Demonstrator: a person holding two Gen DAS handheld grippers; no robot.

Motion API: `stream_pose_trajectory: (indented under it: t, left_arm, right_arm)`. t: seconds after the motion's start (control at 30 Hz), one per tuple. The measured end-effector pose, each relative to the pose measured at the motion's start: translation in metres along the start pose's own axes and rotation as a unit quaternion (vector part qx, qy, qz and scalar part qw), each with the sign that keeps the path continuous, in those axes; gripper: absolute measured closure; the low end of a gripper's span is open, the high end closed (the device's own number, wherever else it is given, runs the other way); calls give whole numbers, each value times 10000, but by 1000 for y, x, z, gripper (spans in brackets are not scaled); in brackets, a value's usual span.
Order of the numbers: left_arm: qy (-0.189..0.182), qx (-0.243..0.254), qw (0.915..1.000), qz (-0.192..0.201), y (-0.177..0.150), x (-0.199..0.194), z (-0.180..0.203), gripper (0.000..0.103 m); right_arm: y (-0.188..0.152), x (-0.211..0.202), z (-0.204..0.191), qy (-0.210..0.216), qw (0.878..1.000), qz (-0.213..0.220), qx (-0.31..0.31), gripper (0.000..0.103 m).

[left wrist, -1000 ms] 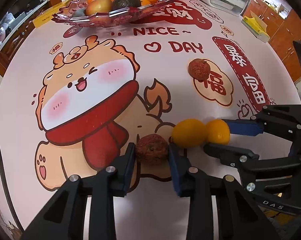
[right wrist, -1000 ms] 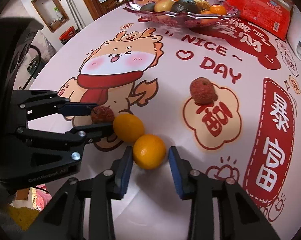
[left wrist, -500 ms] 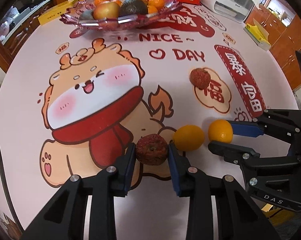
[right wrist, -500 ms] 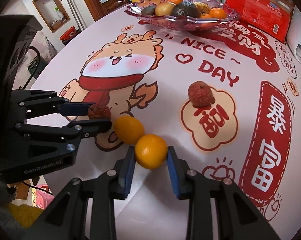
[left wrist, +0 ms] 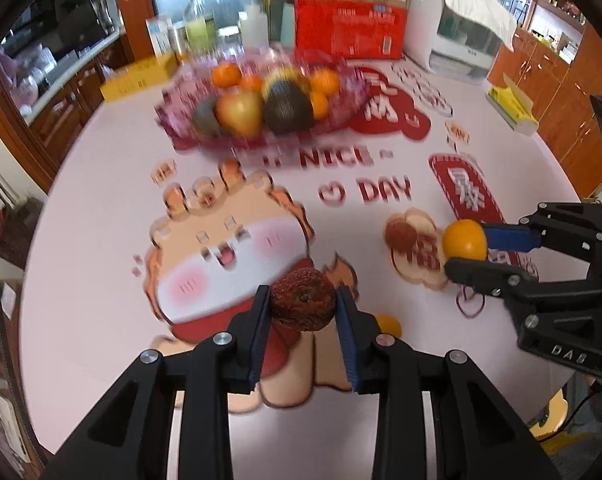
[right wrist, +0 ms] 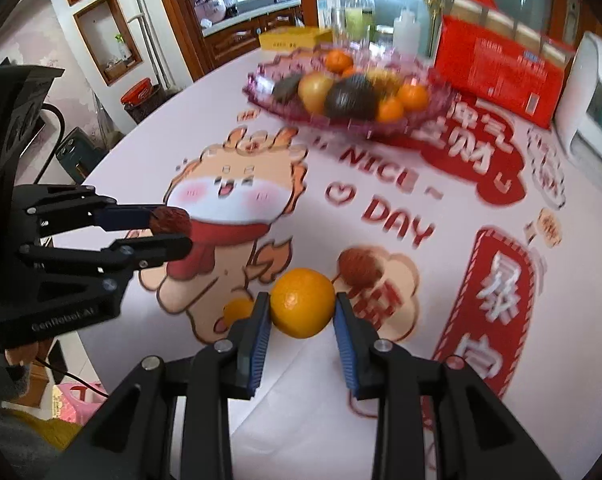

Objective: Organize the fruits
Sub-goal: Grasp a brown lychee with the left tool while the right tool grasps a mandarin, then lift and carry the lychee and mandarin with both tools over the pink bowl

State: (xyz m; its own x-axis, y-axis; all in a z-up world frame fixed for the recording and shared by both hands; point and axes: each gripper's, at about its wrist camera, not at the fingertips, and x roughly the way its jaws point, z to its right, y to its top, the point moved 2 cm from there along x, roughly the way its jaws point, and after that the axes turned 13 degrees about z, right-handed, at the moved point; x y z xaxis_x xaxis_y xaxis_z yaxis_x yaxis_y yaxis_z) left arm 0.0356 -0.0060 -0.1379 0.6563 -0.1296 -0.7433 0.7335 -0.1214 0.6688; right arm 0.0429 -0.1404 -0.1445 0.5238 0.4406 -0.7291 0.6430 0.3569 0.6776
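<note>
A: What is each hand-held gripper doing, and why?

B: The left hand-held gripper is clenched on a dark red, rough-skinned round fruit, its blue pads pressing both sides. The right hand-held gripper is clenched the same way on a smooth round orange. Both fruits hang clear of the tabletop, a round surface covered in a pale cloth printed with a cartoon dragon. They are likely gripped at their widest part so they cannot slip while carried.

A: Carried where?

B: Probably to the pink scalloped glass fruit dish at the far side, which already holds oranges, a yellow pear-like fruit and dark avocados. That fits tidying the fruit.

A: What remains loose?

B: A second small orange lies on the cloth just beside the left fingers, and another reddish rough fruit sits on a printed cloud shape farther on.

A: What differs from a second ago?

B: Then both gripped fruits rested on the cloth, touching the loose orange. Now both are lifted, and the dish shows closer to mid-frame.
</note>
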Motion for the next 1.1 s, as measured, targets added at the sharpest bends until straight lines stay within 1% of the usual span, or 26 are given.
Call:
stream_pose_trajectory:
  t: [0.23,0.37,0.57,0.73,0.87,0.93,1.1]
  left_arm:
    - [285,212,9970,682,63,-37,-20,73]
    - [354,210,9935,1065,103,-61,-33,73]
    - [528,411,9864,1502,149,-83,-37,73]
    - [639,550,9812,1735,180,-93,-41,73]
    - [694,574,9781,1878,203,-93,-44,73]
    - [697,548,9777,1902,211,-92,-47,73]
    - [660,453,9798,1835,229,-73,-53,73]
  right_arm:
    - [59,-34,13,-224,9976,581,-307,72]
    - [97,-54,17,-292,9943,939,-415,72]
    - [150,-75,24,-375,9886,1374,-498,72]
    - [190,-84,28,-438,9840,1659,-473,72]
    - [219,-82,30,-485,9814,1812,-406,72]
    - [227,-79,30,-487,9807,1856,-384,72]
    - [243,-60,30,-493,9810,1844,-350,72]
